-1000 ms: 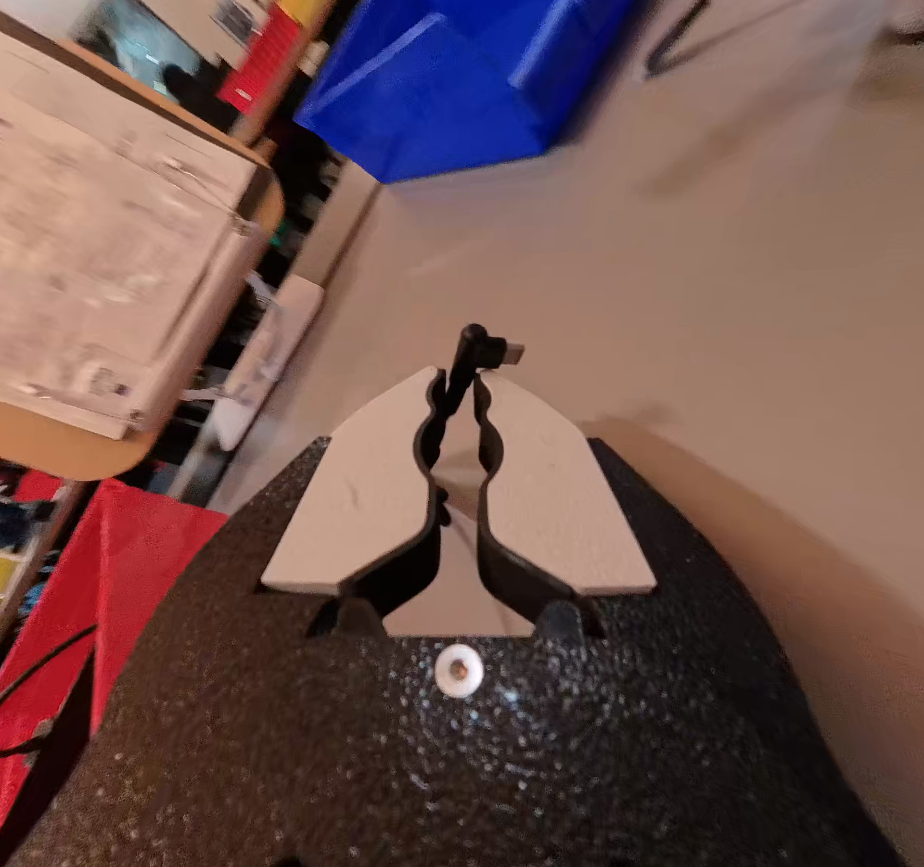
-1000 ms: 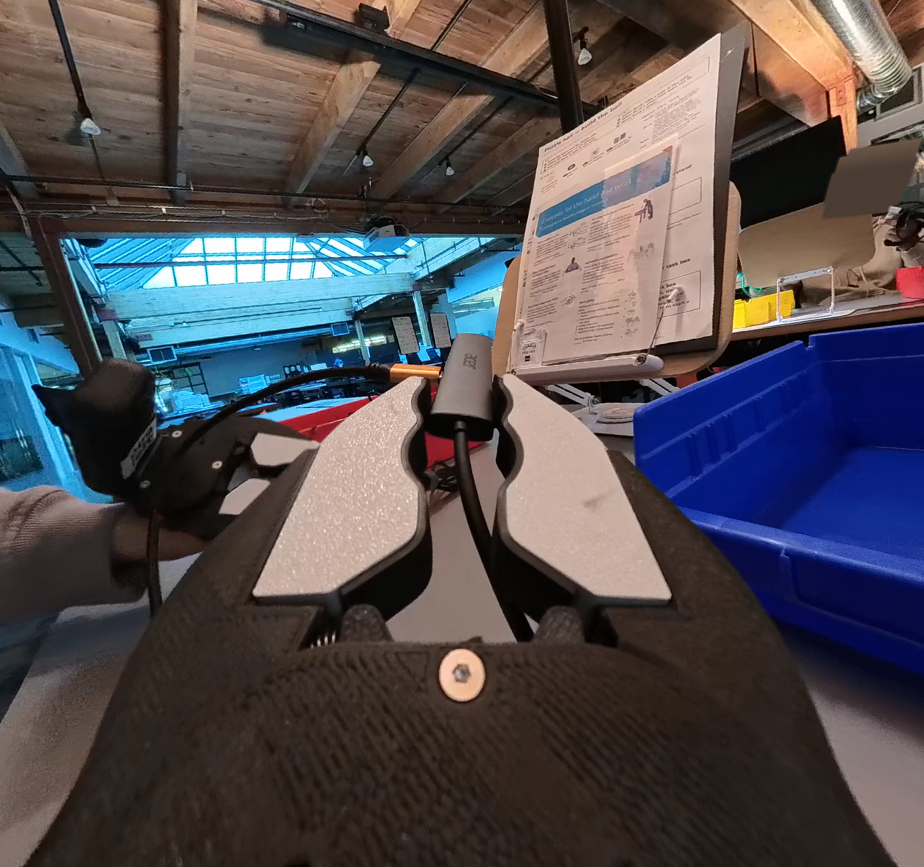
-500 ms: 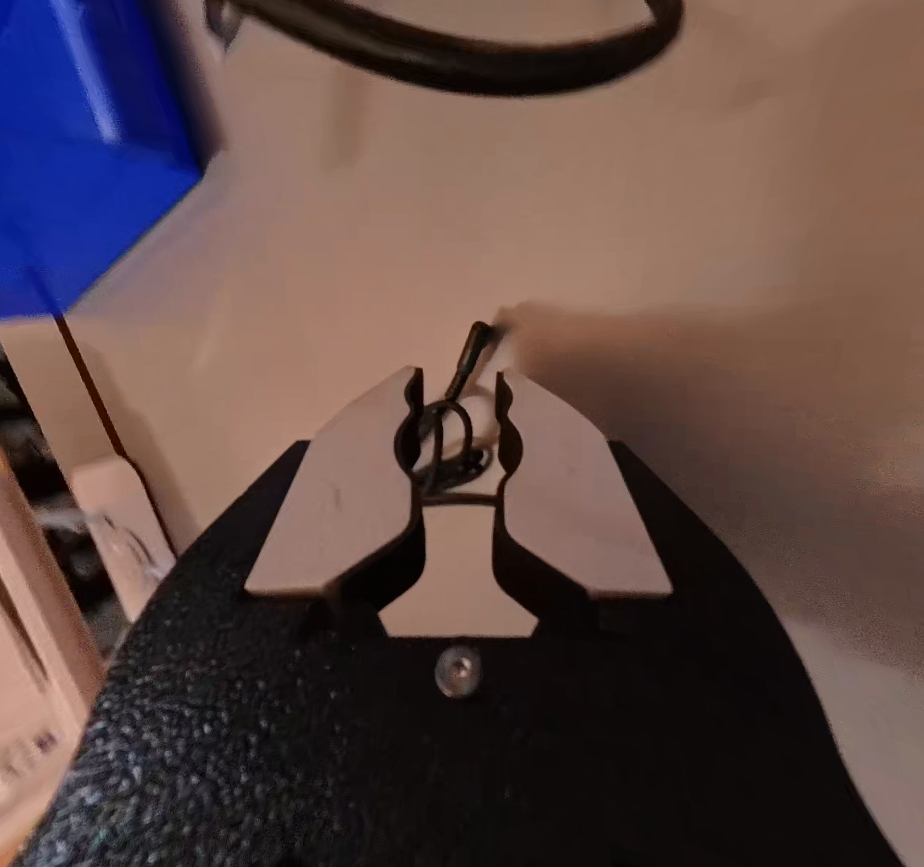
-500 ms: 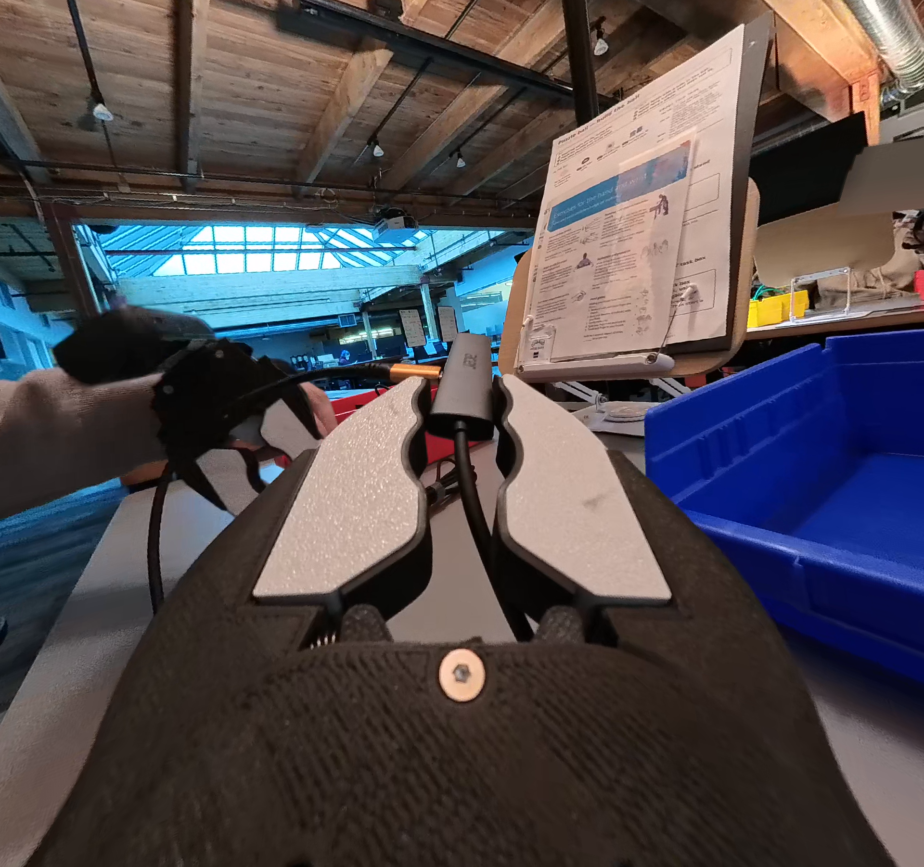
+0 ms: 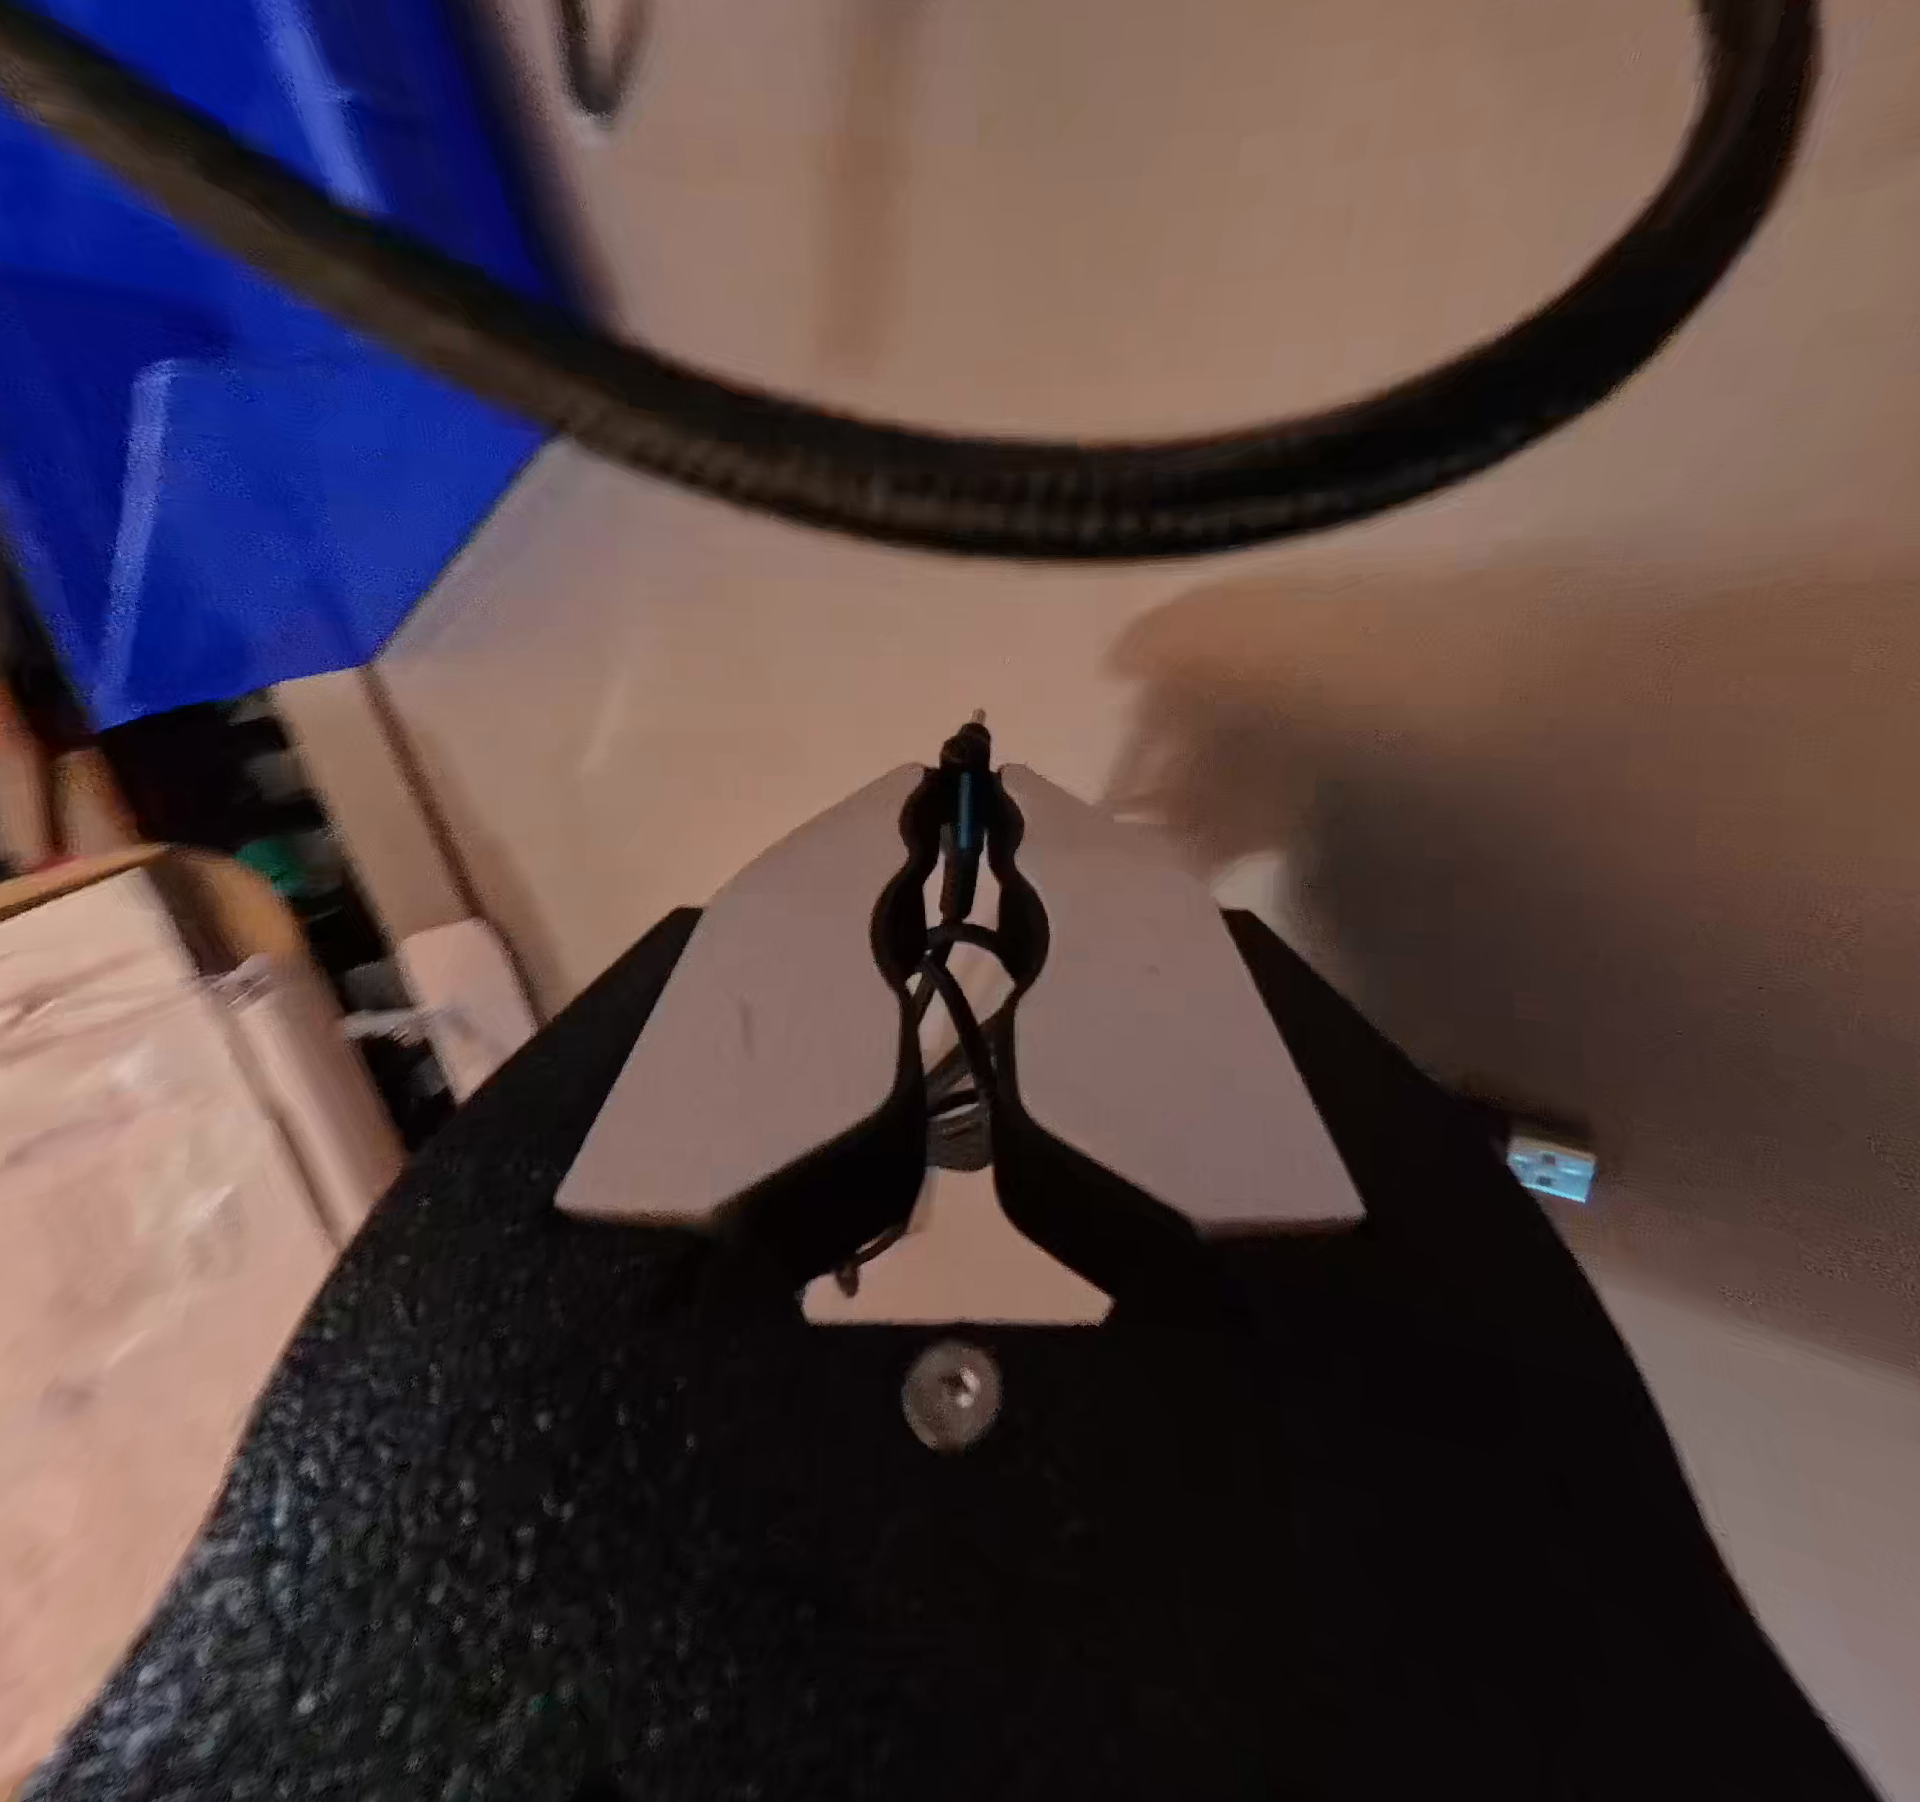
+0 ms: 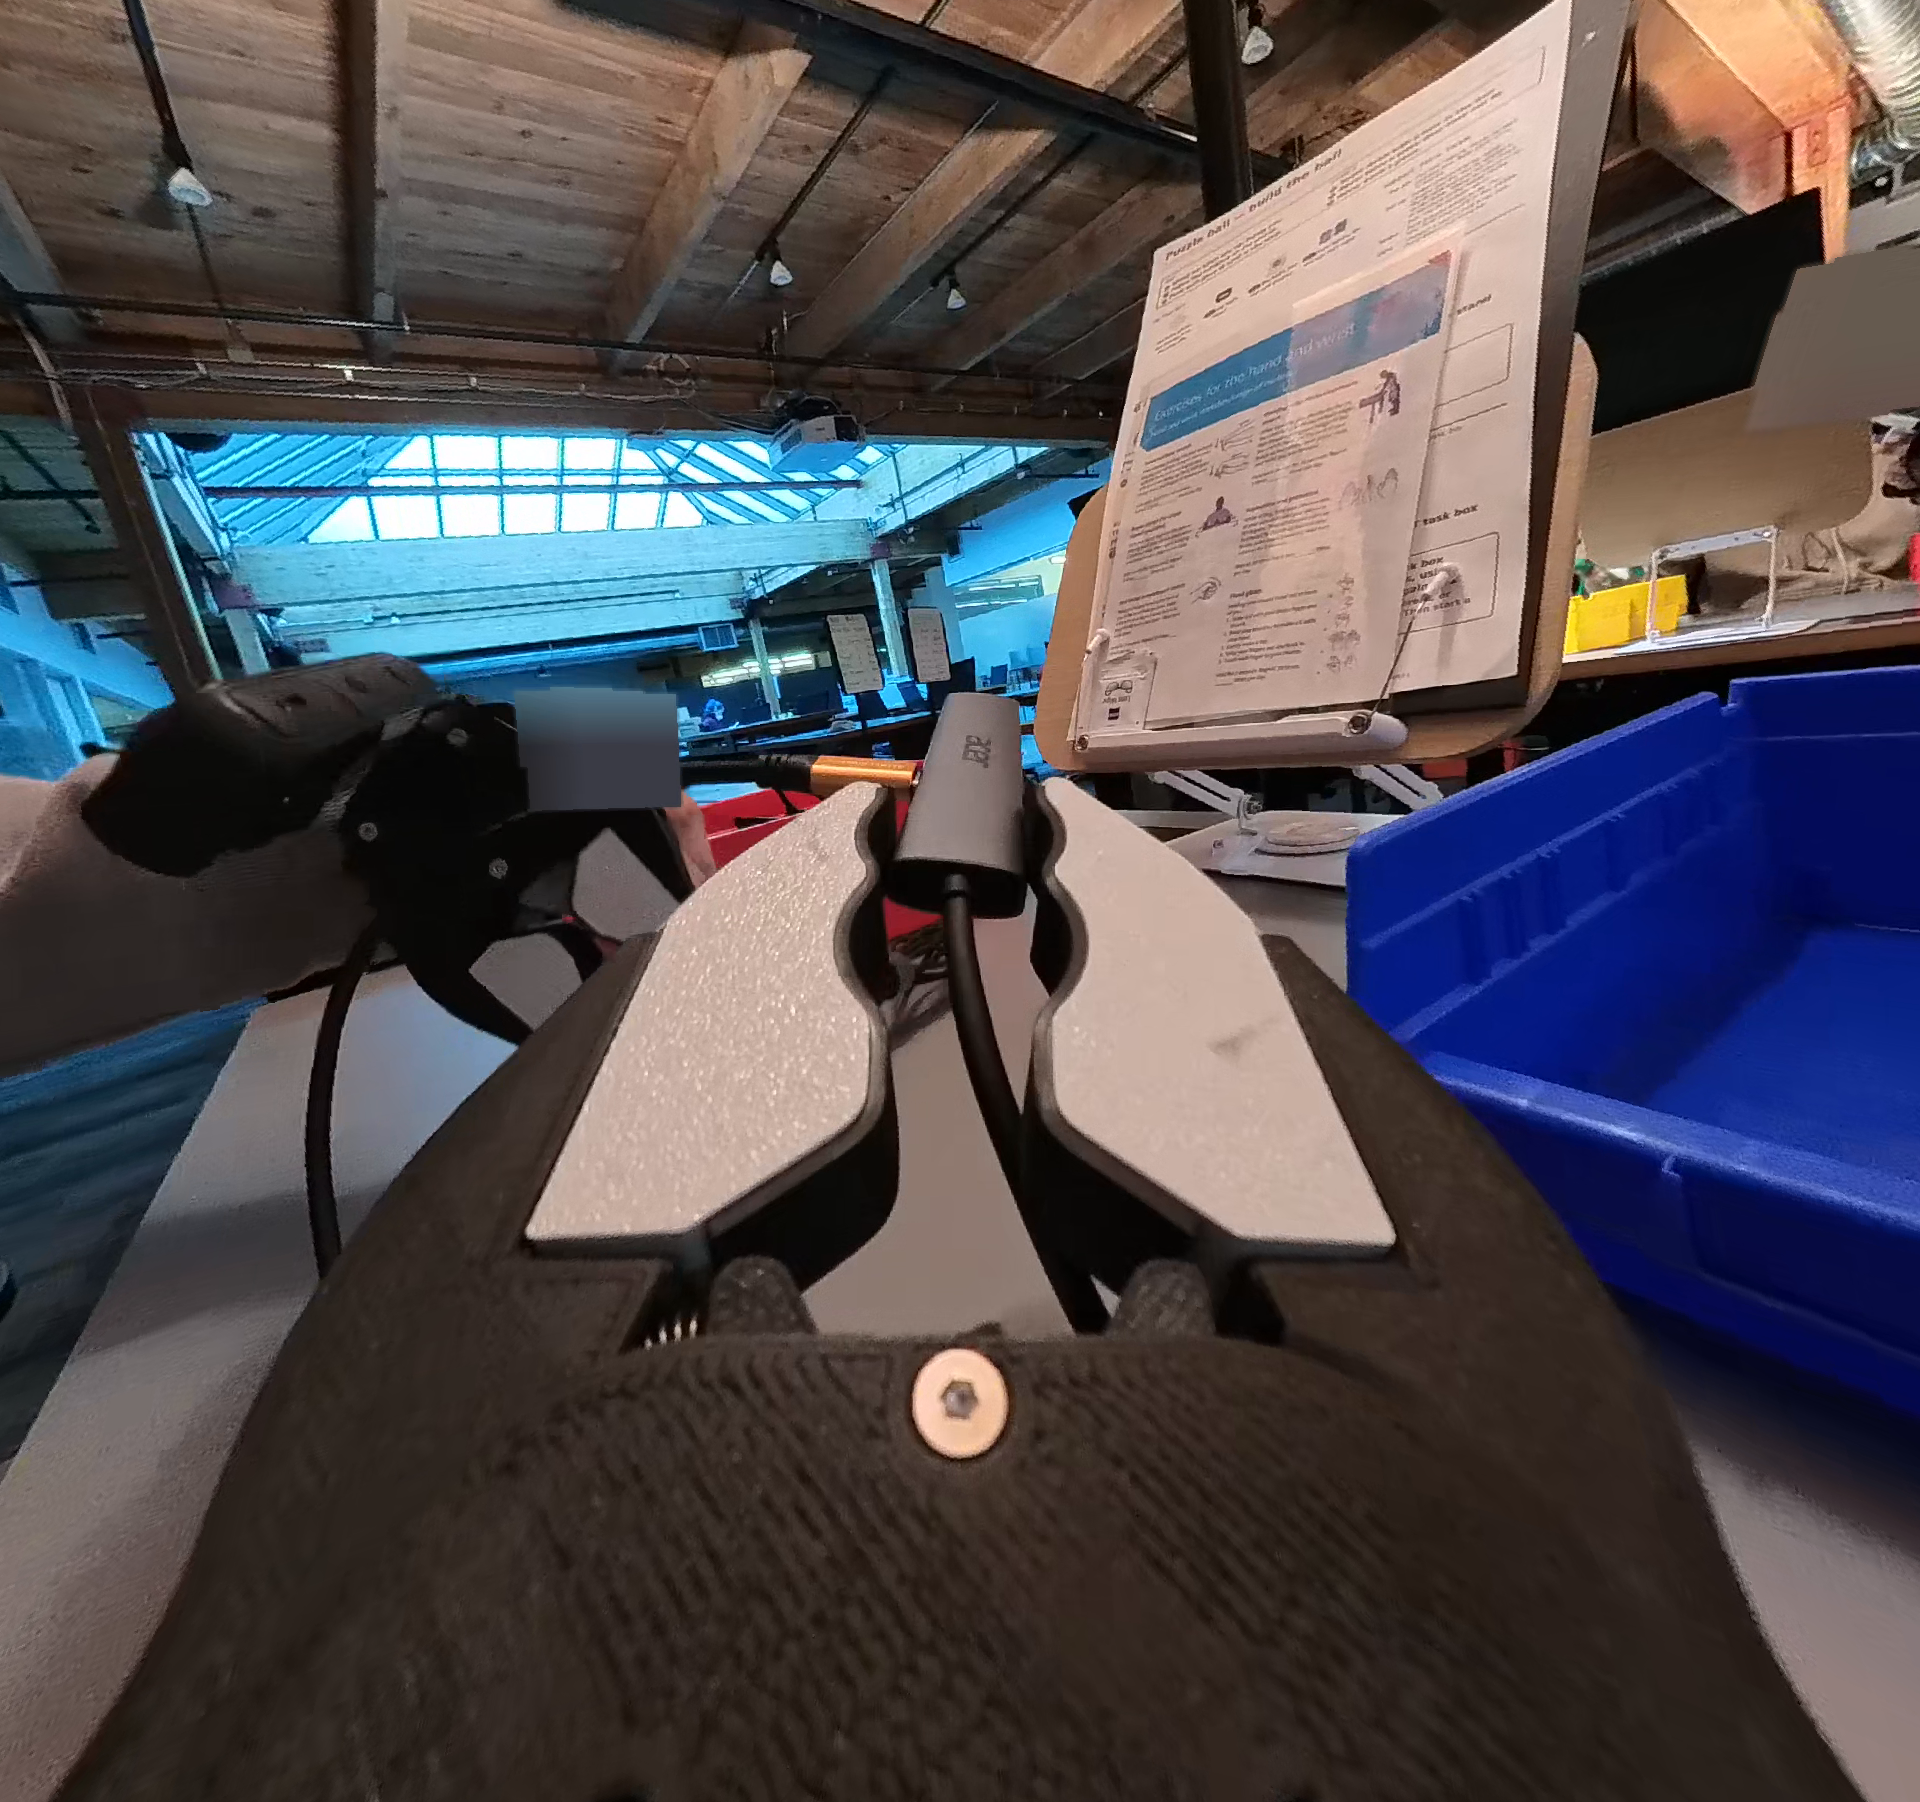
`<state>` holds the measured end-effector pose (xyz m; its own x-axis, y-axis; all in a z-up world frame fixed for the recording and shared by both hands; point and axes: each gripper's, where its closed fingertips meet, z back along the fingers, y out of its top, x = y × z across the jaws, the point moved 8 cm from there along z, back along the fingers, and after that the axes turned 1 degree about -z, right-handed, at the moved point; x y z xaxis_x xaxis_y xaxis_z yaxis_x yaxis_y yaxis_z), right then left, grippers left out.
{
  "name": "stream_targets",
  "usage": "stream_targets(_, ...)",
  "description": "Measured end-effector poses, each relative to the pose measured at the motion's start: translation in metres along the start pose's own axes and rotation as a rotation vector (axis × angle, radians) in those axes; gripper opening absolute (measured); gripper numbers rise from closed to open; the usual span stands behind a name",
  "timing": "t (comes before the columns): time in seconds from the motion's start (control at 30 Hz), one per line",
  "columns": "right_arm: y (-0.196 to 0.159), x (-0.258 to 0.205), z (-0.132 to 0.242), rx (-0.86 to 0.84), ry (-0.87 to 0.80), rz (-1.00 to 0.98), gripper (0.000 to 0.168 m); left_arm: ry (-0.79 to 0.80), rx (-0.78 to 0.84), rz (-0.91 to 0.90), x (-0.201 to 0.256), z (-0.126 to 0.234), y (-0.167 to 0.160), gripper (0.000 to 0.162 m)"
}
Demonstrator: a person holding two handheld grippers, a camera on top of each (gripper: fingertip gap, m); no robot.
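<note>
My right gripper [image 6: 958, 796] is shut on a dark grey adapter hub [image 6: 961, 791], held upright above the table; its black cord [image 6: 982, 1077] runs back between the jaws. An orange-collared cable plug [image 6: 862, 771] sits in the hub's left side. My left gripper [image 5: 964, 773] is shut on a small black cable plug [image 5: 964, 796], its metal tip pointing at the table. Thin black cord loops between its jaws. A thick braided black cable [image 5: 1039, 479] arcs across the left wrist view. The left gripper also shows at the left of the right wrist view [image 6: 416, 817], held by a hand.
A blue plastic bin [image 6: 1662, 973] stands at the right on the grey table [image 6: 260, 1233]; it also shows in the left wrist view [image 5: 208, 350]. A document stand with printed sheets [image 6: 1320, 464] stands behind. A blue USB plug [image 5: 1550, 1170] lies right of the left gripper.
My left gripper swung from the bin side towards the table, opened partway, then shut on the small plug. The braided cable came into its view. The right gripper held the hub still.
</note>
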<state>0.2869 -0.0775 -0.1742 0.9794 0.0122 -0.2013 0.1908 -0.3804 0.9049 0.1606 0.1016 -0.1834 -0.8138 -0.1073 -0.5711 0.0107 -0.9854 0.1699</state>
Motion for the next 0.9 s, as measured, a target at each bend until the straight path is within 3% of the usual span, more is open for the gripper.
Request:
stream_targets(0.03,0.0,0.001,0.0,0.002,0.0,-0.005,0.024,0.066,-0.008,0.011,-0.002,0.004,-0.001,0.008)
stream_targets(0.17,0.001,0.004,0.002,0.016,0.01,-0.037,0.024,0.346,-0.074,-0.002,-0.009,0.021,0.001,0.008)
stream_targets(0.37,0.0,0.001,0.002,0.001,0.094,-0.064,0.024,0.676,-0.189,-0.163,-0.018,0.049,0.021,0.008)
stream_targets(0.53,-0.001,-0.003,-0.001,-0.027,0.111,-0.039,0.024,0.786,-0.274,-0.258,-0.022,0.052,0.038,0.008)
stream_targets(0.9,-0.005,-0.013,-0.007,-0.087,0.132,0.025,0.024,0.914,-0.275,-0.191,-0.025,0.025,0.056,0.007)
